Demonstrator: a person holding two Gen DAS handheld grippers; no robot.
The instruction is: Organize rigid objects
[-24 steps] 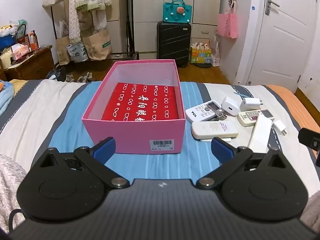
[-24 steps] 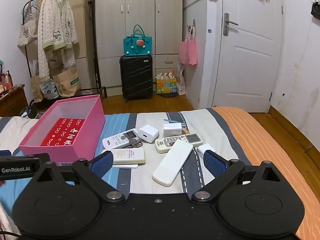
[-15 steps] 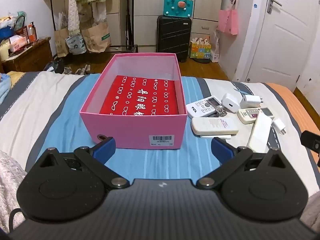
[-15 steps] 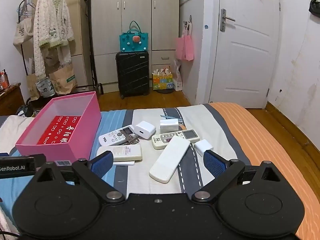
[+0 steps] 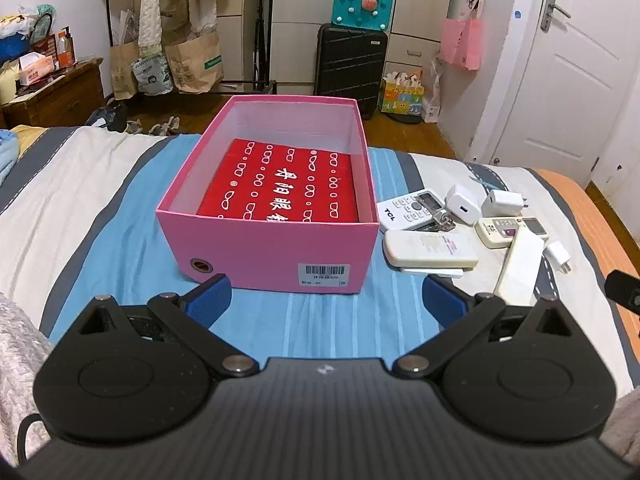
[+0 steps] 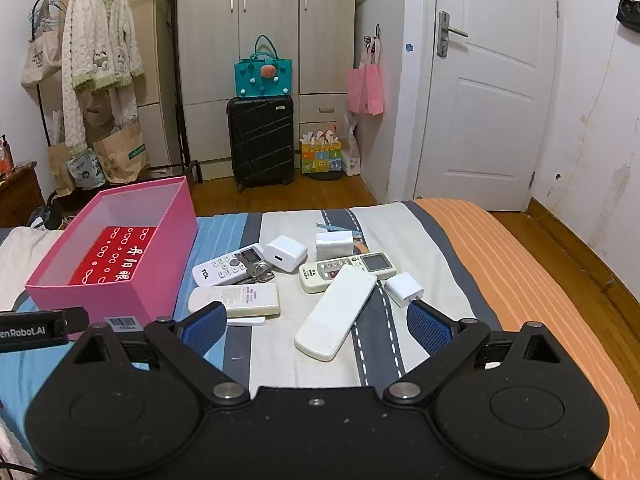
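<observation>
- While both grippers have drawn nearer to the bed since the earlier views, nothing on it has been touched: the pink box (image 5: pixel 267 184) and the pile of white devices lie just as they did.
- The left gripper (image 5: pixel 326 294) hangs just short of the box's near wall, its blue fingers (image 5: pixel 210 294) spread wide and holding nothing.
- The right gripper (image 6: pixel 316 326) hovers over the pile, fingers (image 6: pixel 430 326) likewise spread and empty, with the long plain remote (image 6: pixel 336 312) lying tilted between them and a little beyond.
- Inside the box lies only a red printed case (image 5: pixel 280 188), so there is room left around and above it.
- Beside the box, to its right, sit the TCL remote (image 6: pixel 228 269) with a bunch of keys (image 6: pixel 260 272) resting on it, a face-down remote (image 6: pixel 236 300) on a thin white card, a remote with a screen (image 6: pixel 348 270), and three chargers: one (image 6: pixel 286 253) near the keys, one (image 6: pixel 334 245) farther back, one (image 6: pixel 404 289) just beside the long remote.
- My reading is that sorting has not begun; the approach only sets up a first pick.
- The long remote looks like the likeliest first grasp for the right gripper, taken across its narrow width.
- It overlaps the screened remote's edge, so lifting it carelessly could nudge that neighbour.
</observation>
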